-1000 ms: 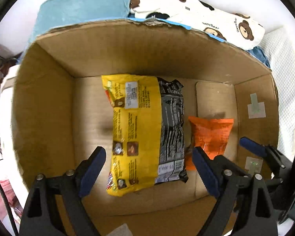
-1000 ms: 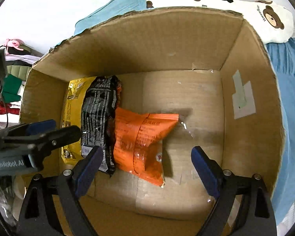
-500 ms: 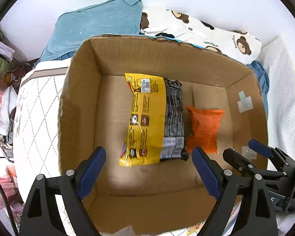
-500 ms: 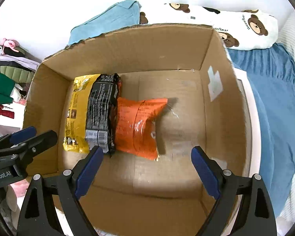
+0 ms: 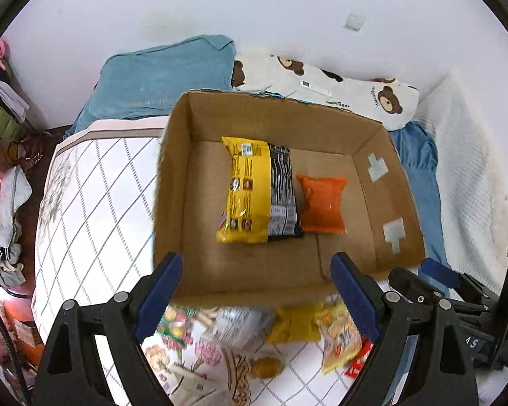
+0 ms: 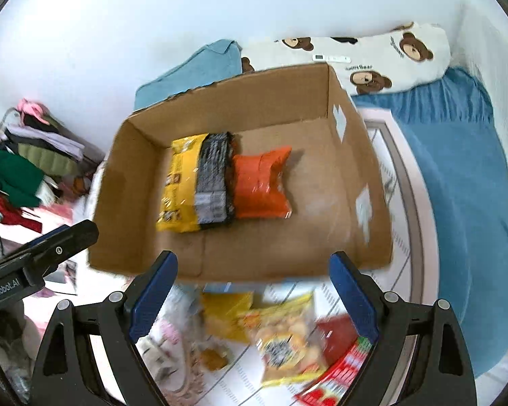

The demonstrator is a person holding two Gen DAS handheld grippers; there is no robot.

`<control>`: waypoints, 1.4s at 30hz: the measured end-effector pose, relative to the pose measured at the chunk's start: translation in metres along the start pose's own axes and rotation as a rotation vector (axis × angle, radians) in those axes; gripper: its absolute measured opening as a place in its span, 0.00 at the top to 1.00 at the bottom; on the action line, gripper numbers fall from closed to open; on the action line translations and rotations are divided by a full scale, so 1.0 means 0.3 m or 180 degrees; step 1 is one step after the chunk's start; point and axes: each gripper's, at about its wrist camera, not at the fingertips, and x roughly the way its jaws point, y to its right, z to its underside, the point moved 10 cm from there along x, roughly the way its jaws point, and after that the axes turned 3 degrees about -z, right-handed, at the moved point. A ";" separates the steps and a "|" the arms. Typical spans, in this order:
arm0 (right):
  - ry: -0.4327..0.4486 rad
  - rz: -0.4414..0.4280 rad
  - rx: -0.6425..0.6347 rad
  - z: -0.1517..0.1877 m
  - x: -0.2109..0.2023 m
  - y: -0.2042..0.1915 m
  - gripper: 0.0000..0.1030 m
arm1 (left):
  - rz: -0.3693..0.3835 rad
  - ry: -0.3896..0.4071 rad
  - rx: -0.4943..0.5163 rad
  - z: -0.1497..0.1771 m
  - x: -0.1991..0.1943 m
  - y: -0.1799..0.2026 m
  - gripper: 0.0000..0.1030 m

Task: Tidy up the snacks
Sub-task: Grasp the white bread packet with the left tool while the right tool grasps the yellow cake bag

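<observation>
An open cardboard box point(image 5: 172, 182) point(image 6: 355, 155) holds a yellow snack bag point(image 5: 247, 189) point(image 6: 183, 186), a black bag point(image 5: 282, 193) point(image 6: 215, 182) beside it and an orange pouch point(image 5: 323, 203) point(image 6: 260, 182) to the right. My left gripper point(image 5: 257, 291) hangs open above the box's near wall, with nothing between its blue pads. My right gripper point(image 6: 252, 287) is open too, over the same near edge. Loose snack packets point(image 5: 340, 338) point(image 6: 284, 335) lie on the bed in front of the box.
The box stands on a white quilt with a dark grid point(image 5: 94, 203). Behind it lie a teal pillow point(image 5: 162, 77) and a bear-print pillow point(image 5: 355, 94). A blue sheet point(image 6: 457, 186) lies right, piled clothes point(image 6: 27, 162) left. A red packet point(image 6: 335, 372) sits near the right gripper.
Both grippers have pulled up and back out of the box. The box now looks smaller, and the loose snacks on the quilt in front have come into view. The bags inside have not moved.
</observation>
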 end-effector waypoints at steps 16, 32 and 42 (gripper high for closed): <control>-0.0605 0.0350 -0.0023 0.415 0.252 0.134 0.14 | -0.0643 -0.1065 0.0537 0.749 0.271 -0.297 0.13; -0.1256 0.0363 -0.0168 0.762 0.307 0.051 0.39 | -0.0075 -0.1471 -0.0828 0.936 0.402 -0.356 0.43; -0.0987 0.0492 -0.0180 0.761 0.329 0.068 0.29 | -0.0283 -0.1411 -0.0371 0.945 0.440 -0.329 0.40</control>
